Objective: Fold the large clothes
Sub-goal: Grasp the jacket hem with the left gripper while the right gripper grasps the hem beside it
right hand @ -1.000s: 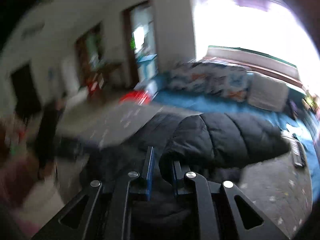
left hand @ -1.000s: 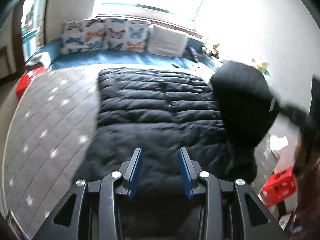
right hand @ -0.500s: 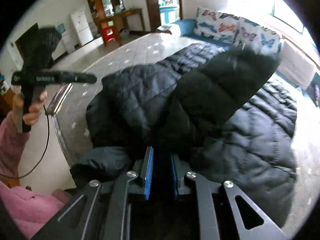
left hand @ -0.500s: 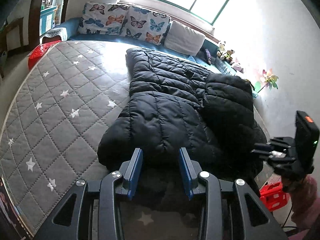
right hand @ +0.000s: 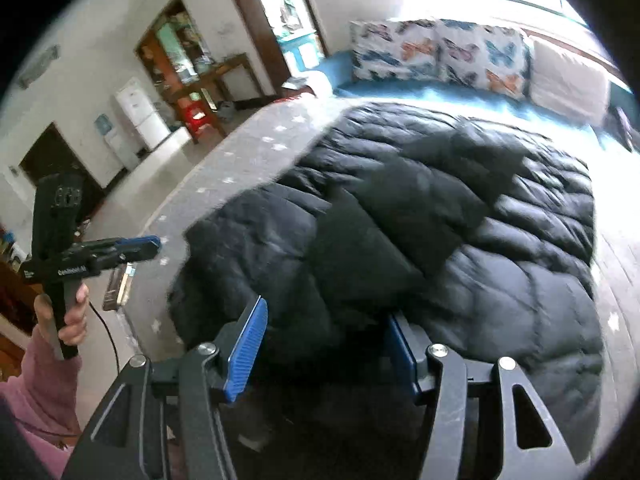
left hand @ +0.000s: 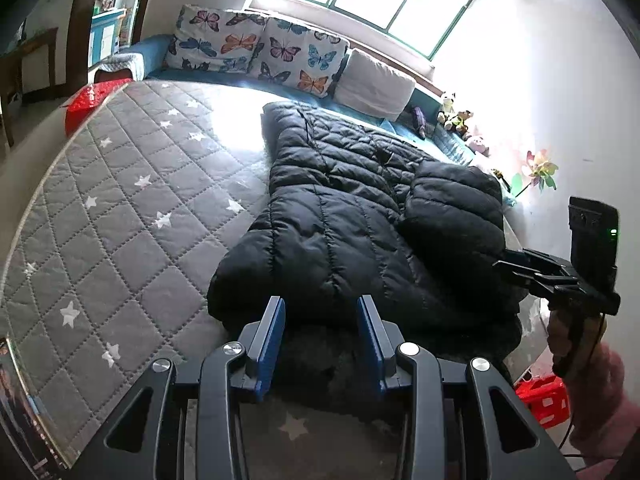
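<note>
A large black quilted puffer coat (left hand: 340, 216) lies on the grey star-quilted mattress (left hand: 132, 208), with a sleeve (left hand: 456, 204) folded over its right side. My left gripper (left hand: 320, 308) is open and empty, just above the coat's near edge. It also shows at the left of the right wrist view (right hand: 154, 246). My right gripper (right hand: 324, 320) is open, its jaws wide apart around the coat's near edge (right hand: 360, 248) without holding it. It shows at the right of the left wrist view (left hand: 500, 260), by the folded sleeve.
Butterfly pillows (left hand: 256, 48) and a white pillow (left hand: 376, 84) line the far edge under the window. Small toys (left hand: 456, 116) sit on the right ledge. A red stool (left hand: 544, 404) stands by the mattress's right side. The wall is close on the right.
My right gripper has let go of the sleeve and opened wide; the sleeve now lies folded over the coat. My left gripper has drawn back a little and stays open.
</note>
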`<state>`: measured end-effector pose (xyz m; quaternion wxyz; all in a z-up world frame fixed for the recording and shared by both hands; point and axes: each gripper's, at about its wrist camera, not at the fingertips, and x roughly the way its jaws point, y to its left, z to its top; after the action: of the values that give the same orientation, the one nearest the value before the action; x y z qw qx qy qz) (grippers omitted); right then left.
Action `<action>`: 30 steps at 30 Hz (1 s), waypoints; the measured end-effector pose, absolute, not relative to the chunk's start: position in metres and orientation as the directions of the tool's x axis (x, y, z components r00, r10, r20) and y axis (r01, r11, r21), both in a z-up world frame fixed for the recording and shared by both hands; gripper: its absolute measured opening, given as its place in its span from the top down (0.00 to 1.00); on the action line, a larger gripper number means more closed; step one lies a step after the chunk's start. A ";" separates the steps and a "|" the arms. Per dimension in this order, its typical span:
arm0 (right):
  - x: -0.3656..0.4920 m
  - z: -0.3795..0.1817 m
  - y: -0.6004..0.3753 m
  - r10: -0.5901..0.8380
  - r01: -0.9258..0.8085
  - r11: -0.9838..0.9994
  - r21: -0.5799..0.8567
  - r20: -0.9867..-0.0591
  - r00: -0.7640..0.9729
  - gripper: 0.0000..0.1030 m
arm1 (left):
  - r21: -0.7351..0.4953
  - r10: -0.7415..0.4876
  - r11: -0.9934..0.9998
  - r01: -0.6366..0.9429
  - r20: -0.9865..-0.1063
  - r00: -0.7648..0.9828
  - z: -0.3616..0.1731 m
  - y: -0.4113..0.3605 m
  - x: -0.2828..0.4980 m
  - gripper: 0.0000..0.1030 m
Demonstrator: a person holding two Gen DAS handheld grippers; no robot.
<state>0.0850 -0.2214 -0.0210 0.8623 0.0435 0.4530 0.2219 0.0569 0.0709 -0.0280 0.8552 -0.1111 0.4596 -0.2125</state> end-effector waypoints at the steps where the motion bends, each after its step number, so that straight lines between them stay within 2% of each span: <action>1: 0.084 -0.014 -0.207 0.447 -0.386 0.881 0.273 -0.746 0.494 0.38 | -0.391 -0.470 0.883 0.260 -0.734 0.491 -0.025 0.072 0.055 0.61; 8: 0.071 0.013 -0.169 0.520 -0.494 0.829 0.262 -0.684 0.512 0.38 | -0.439 -0.531 0.848 0.299 -0.703 0.473 -0.018 0.058 0.047 0.58; 10: 0.068 0.018 -0.180 0.524 -0.477 0.834 0.279 -0.672 0.523 0.38 | -0.443 -0.540 0.842 0.308 -0.701 0.466 -0.019 0.051 0.047 0.43; 11: 0.067 0.019 -0.185 0.517 -0.465 0.840 0.279 -0.673 0.529 0.38 | -0.443 -0.542 0.841 0.312 -0.699 0.467 -0.019 0.048 0.048 0.40; 15: 0.059 0.023 -0.223 0.402 -0.378 0.904 0.202 -0.706 0.583 0.38 | -0.433 -0.530 0.848 0.305 -0.712 0.461 -0.025 0.039 0.056 0.33; 22: 0.049 0.011 -0.314 0.119 -0.112 0.992 0.062 -0.772 0.625 0.38 | -0.443 -0.483 0.874 0.198 -0.759 0.437 -0.052 0.038 0.085 0.33; 24: 0.049 0.005 -0.335 0.069 -0.052 0.998 0.047 -0.784 0.616 0.38 | -0.446 -0.487 0.872 0.200 -0.755 0.439 -0.055 0.036 0.089 0.36; 25: 0.048 0.001 -0.344 0.033 -0.020 0.999 0.026 -0.792 0.610 0.38 | -0.437 -0.483 0.875 0.209 -0.753 0.446 -0.054 0.033 0.089 0.48; 26: 0.049 -0.002 -0.350 0.014 0.000 1.000 0.017 -0.797 0.604 0.38 | -0.419 -0.472 0.881 0.218 -0.755 0.455 -0.051 0.030 0.089 0.55; 28: 0.051 -0.009 -0.364 0.008 0.026 0.999 0.029 -0.811 0.585 0.38 | -0.339 -0.416 0.909 0.243 -0.765 0.491 -0.042 0.020 0.087 0.77; 30: 0.054 -0.014 -0.371 0.009 0.046 0.998 0.044 -0.816 0.578 0.38 | -0.308 -0.395 0.918 0.248 -0.757 0.520 -0.030 0.017 0.086 0.82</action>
<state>0.0539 -0.3714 -0.0144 0.8877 0.0300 0.4592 -0.0103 0.0861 0.0170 -0.0303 0.8681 -0.0808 0.4533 -0.1853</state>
